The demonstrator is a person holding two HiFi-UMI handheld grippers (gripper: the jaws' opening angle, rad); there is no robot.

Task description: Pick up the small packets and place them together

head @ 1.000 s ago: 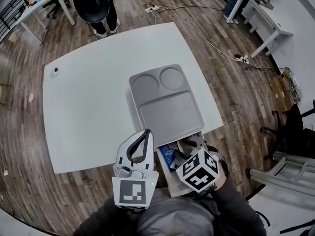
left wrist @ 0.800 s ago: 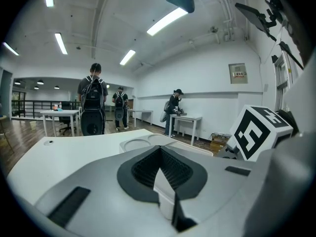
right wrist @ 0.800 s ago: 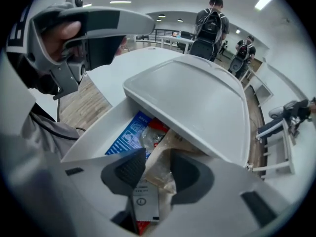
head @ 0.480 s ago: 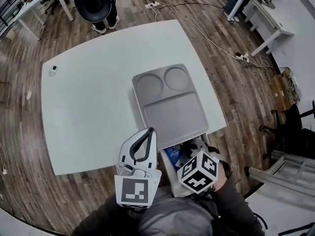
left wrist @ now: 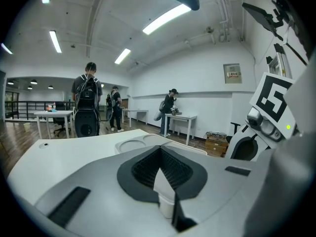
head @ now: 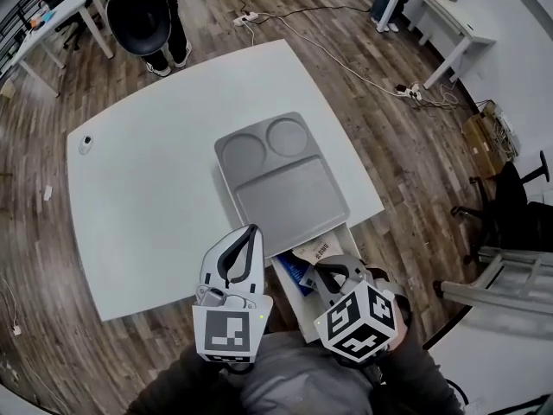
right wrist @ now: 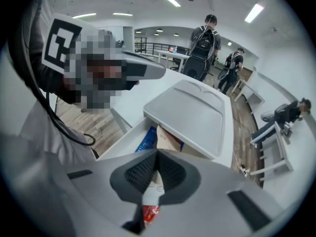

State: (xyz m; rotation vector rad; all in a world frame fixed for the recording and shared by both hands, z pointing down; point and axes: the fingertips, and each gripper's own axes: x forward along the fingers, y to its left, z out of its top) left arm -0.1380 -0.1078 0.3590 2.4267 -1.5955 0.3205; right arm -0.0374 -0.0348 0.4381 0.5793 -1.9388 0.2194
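Right gripper (right wrist: 157, 155) was clamped on a small packet (right wrist: 151, 197) at lower centre of its view, above the drawer (right wrist: 122, 138). Left gripper (left wrist: 160, 150) was closed, empty. Advised move was a straight lift — clear of the tray (right wrist: 190, 113) edge — with firm clamp.

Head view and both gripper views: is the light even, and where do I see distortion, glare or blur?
Head view: even, soft light; fisheye bends the table edges. Left gripper view: ceiling lights are blown out; black corners frame the round picture. Right gripper view: same round frame; the packet close to the lens is soft, and a mosaic patch sits upper left.
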